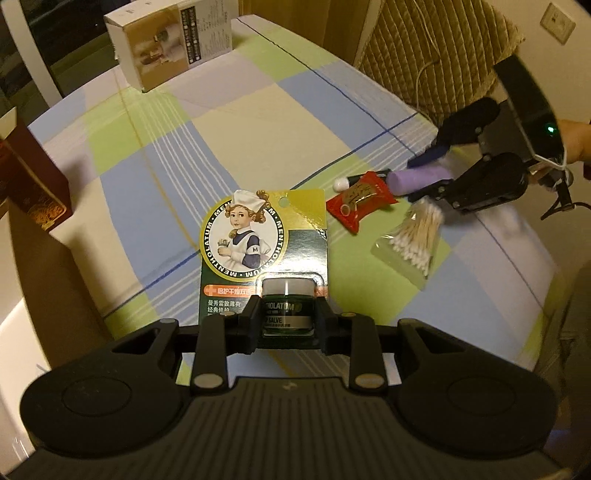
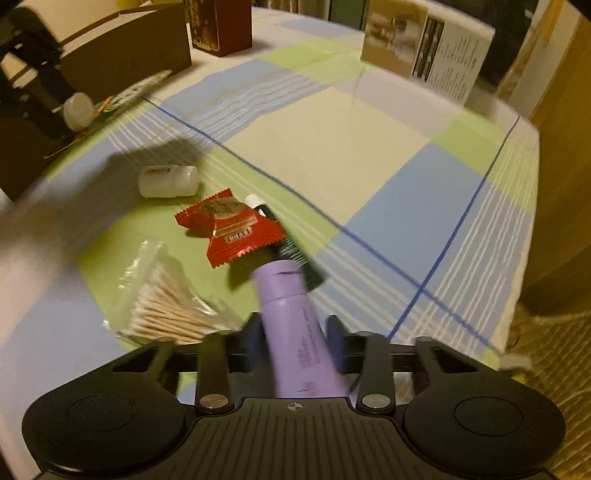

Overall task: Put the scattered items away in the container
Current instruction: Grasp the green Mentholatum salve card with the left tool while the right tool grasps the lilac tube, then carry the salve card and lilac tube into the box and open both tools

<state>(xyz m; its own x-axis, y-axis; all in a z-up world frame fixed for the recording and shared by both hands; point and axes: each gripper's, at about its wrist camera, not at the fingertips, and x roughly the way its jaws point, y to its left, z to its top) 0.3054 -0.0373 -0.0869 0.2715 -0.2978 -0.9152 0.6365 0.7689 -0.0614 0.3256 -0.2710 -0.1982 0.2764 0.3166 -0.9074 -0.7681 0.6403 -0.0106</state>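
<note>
Left gripper (image 1: 288, 314): clamped on balm jar (image 1: 288, 308) of carded pack (image 1: 264, 254), over the checked cloth (image 1: 317, 110).
Writing: "MENTHOLATUM" ring, "SALVE" on jar.
Right gripper (image 2: 295, 332): clamped on purple tube (image 2: 295, 328); print blurred.
Nearby: red sachet (image 2: 231, 229), cotton swabs (image 2: 166, 314), white bottle (image 2: 168, 181).

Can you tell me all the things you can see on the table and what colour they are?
lip salve card: 1, green and gold with a little green jar, between the left gripper's fingers
purple tube: 1, lilac, between the right gripper's fingers
dark tube: 1, dark with a white cap, partly under the red packet
red packet: 1, red, mid-table
cotton swabs: 1 clear bag, beside the red packet
small bottle: 1, white, lying on its side
white box: 1, far edge
dark red box: 1, table edge
cardboard box: 1, brown, beside the dark red box
tablecloth: 1, blue, green and cream checks
left gripper: black
right gripper: black
</note>
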